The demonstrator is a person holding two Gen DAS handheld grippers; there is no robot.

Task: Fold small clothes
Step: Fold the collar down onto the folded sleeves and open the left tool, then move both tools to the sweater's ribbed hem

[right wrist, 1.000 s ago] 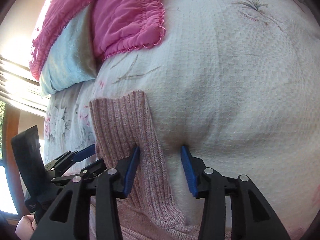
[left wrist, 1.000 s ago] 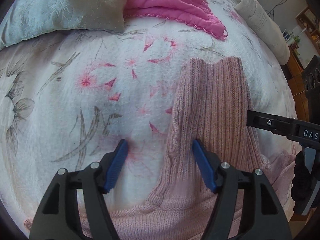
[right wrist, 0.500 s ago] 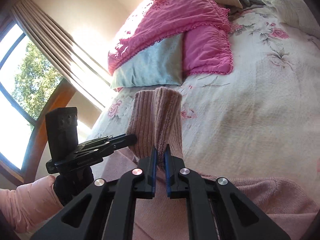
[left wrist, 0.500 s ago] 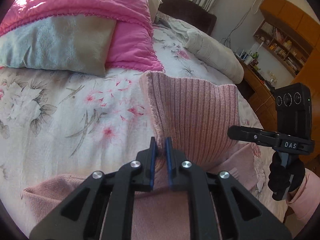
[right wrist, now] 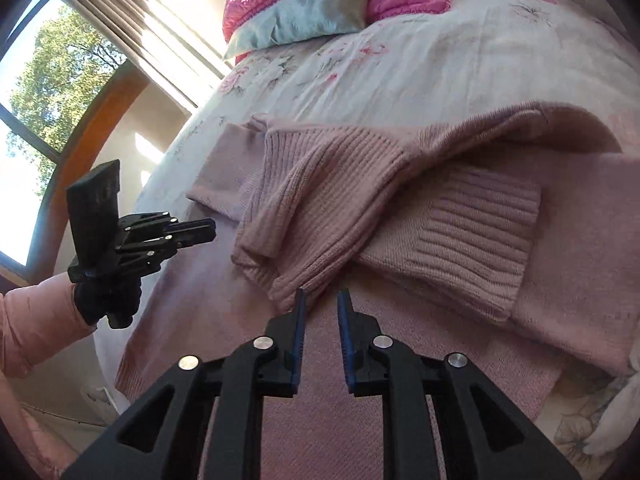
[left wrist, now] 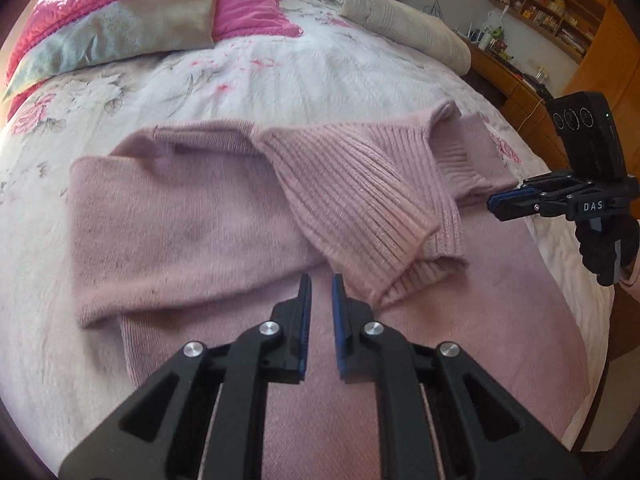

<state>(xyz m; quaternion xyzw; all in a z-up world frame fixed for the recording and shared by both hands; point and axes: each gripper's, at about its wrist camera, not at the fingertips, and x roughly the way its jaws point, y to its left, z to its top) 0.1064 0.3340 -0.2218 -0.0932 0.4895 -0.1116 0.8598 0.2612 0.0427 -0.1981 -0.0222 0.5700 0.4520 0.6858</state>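
Note:
A pink knit sweater [left wrist: 180, 232] lies flat on the floral bedspread [left wrist: 280, 76]. Its ribbed neck [left wrist: 360, 196] is folded down over the body, next to a ribbed cuff [left wrist: 452, 160]. My left gripper [left wrist: 322, 280] hovers just short of the neck's edge, its jaws a little apart with nothing between them. My right gripper [right wrist: 322, 296] stands the same way at the other side of the ribbed neck [right wrist: 340, 176], open and empty. Each gripper shows in the other's view, the right gripper [left wrist: 494, 202] and the left gripper [right wrist: 212, 232], both off to the side of the sweater.
Pink and grey-blue pillows [left wrist: 132, 20] lie at the head of the bed, and a rolled white blanket [left wrist: 404, 20] lies at the far right. Wooden shelves [left wrist: 552, 12] stand beyond it. A window with curtains [right wrist: 80, 60] is on the left side. A gloved hand [right wrist: 104, 300] holds the left gripper.
Both grippers were shut on the ribbed neck and holding it up. It now lies folded down on the sweater body, and both grippers have let go and drawn back.

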